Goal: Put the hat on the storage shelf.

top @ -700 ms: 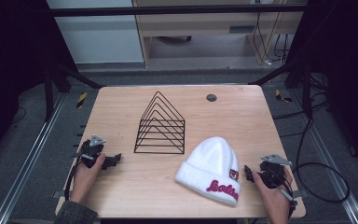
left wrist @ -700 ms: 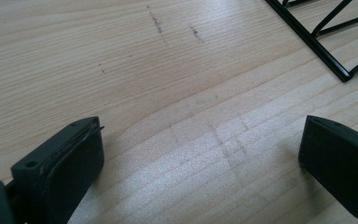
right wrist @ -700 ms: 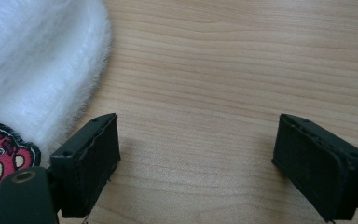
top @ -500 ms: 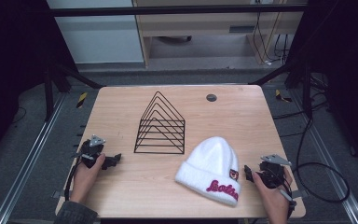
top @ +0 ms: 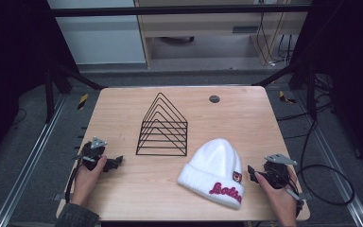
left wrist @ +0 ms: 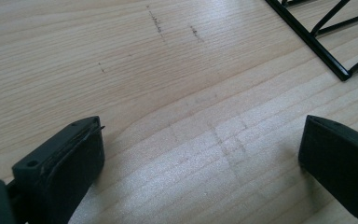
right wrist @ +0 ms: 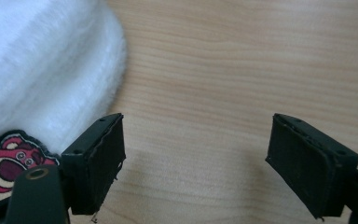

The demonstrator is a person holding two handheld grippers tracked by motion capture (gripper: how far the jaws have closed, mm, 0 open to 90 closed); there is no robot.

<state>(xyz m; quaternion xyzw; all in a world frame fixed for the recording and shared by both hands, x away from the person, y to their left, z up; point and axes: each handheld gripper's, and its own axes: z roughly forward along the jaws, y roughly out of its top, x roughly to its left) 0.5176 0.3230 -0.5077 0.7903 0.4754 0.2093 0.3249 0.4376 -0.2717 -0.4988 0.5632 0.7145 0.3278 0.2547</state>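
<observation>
Nothing is yet gripped. The white beanie (top: 216, 171) lies flat on the table (top: 246, 118) at 5 o'clock of the wire rack (top: 163, 127). The right tool (top: 252, 173) is held open just beside its cuff; the left tool (top: 116, 162) is open over bare wood. Grasping remains.

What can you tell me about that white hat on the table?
The white hat is a fluffy knitted-looking beanie lying flat on the wooden table, crown pointing toward the black wire rack. Its folded cuff carries red lettering and a small bear patch. The right gripper sits just beside the cuff, jaws open.
</observation>
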